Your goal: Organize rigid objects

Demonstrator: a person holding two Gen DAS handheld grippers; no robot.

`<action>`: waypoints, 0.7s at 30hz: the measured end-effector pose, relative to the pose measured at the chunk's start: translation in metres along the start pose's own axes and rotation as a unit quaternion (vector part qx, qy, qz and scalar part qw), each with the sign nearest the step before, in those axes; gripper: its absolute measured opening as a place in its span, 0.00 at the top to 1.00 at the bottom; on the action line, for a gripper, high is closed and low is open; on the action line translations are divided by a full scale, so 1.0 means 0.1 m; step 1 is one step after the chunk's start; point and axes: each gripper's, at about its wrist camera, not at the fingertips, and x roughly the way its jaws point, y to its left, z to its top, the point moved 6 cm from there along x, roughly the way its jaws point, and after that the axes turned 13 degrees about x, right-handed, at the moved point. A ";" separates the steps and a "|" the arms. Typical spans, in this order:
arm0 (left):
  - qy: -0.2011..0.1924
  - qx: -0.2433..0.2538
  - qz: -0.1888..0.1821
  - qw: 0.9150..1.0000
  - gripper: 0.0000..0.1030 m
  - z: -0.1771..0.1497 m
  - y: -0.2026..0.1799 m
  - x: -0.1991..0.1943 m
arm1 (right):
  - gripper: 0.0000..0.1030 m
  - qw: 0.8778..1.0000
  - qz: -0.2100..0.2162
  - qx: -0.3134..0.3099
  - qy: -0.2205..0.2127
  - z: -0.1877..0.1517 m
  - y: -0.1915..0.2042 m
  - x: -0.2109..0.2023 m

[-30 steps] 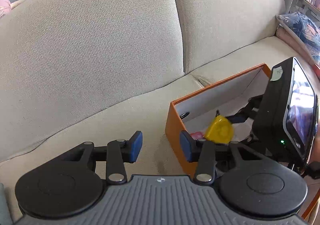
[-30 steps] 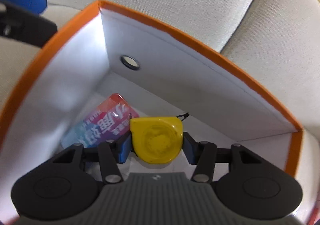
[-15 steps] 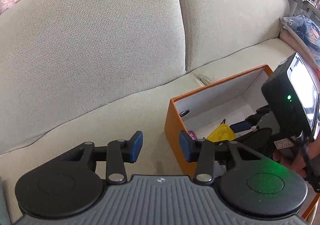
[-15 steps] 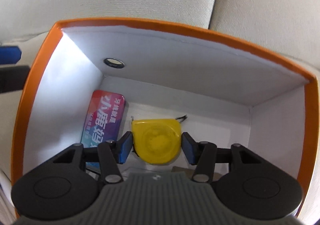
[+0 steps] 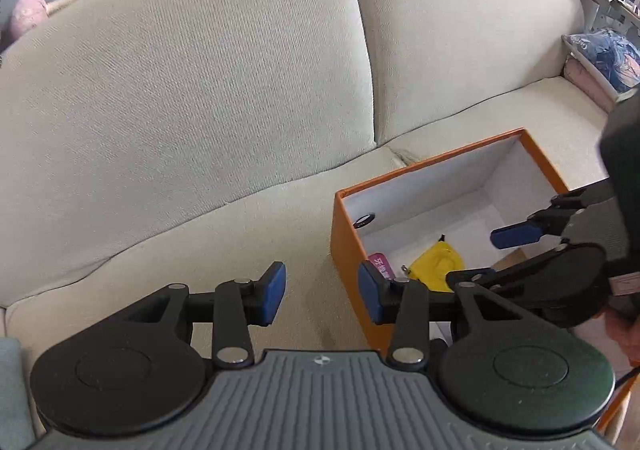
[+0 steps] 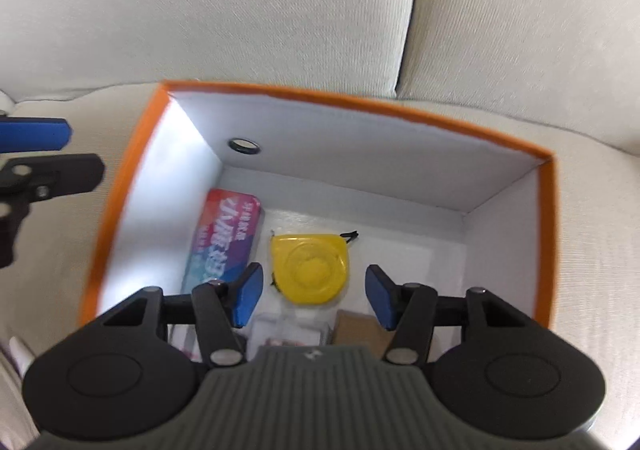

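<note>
Hanging above the box [image 6: 548, 242] with jaws spread and empty, the right hand-held gripper [image 6: 314, 296] leaves the yellow tape [image 6: 308, 268] flat inside beside a packet [image 6: 224, 246], while the left hand-held gripper [image 5: 320, 292] waits open beside it over the sofa [image 5: 200, 90].

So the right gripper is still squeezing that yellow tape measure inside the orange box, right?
Not quite. In the right wrist view, the right gripper is open, and the yellow tape measure lies loose on the floor of the orange box, beside a colourful packet.
</note>
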 end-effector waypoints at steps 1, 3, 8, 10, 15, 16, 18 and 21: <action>-0.002 0.001 0.001 1.000 0.52 0.00 -0.02 -0.06 | 0.43 1.000 0.001 -0.002 -0.006 -0.03 -0.05 -0.08; -0.008 -0.001 0.005 1.000 0.51 -0.01 -0.05 -0.20 | 0.42 1.000 0.004 -0.004 -0.020 -0.08 -0.06 -0.31; -0.034 0.001 0.016 0.999 0.51 -0.05 -0.17 -0.61 | 0.42 0.998 0.012 -0.001 -0.059 -0.24 -0.09 -0.77; -0.053 0.001 0.019 0.998 0.51 -0.07 -0.22 -0.81 | 0.42 0.997 0.017 -0.002 -0.078 -0.38 -0.10 -1.09; -0.138 -0.002 0.026 0.990 0.45 -0.15 -0.38 -1.39 | 0.41 0.989 0.027 -0.003 -0.147 -0.68 -0.04 -1.96; -0.160 -0.005 0.029 0.987 0.45 -0.18 -0.42 -1.53 | 0.40 0.985 0.026 -0.004 -0.168 -0.75 -0.05 -2.13; -0.203 -0.010 0.037 0.978 0.40 -0.24 -0.48 -1.78 | 0.37 0.977 0.025 -0.001 -0.214 -0.89 -0.04 -2.34; -0.248 -0.019 0.054 0.967 0.31 -0.40 -0.57 -2.06 | 0.31 0.959 0.026 0.008 -0.281 -1.17 -0.08 -2.99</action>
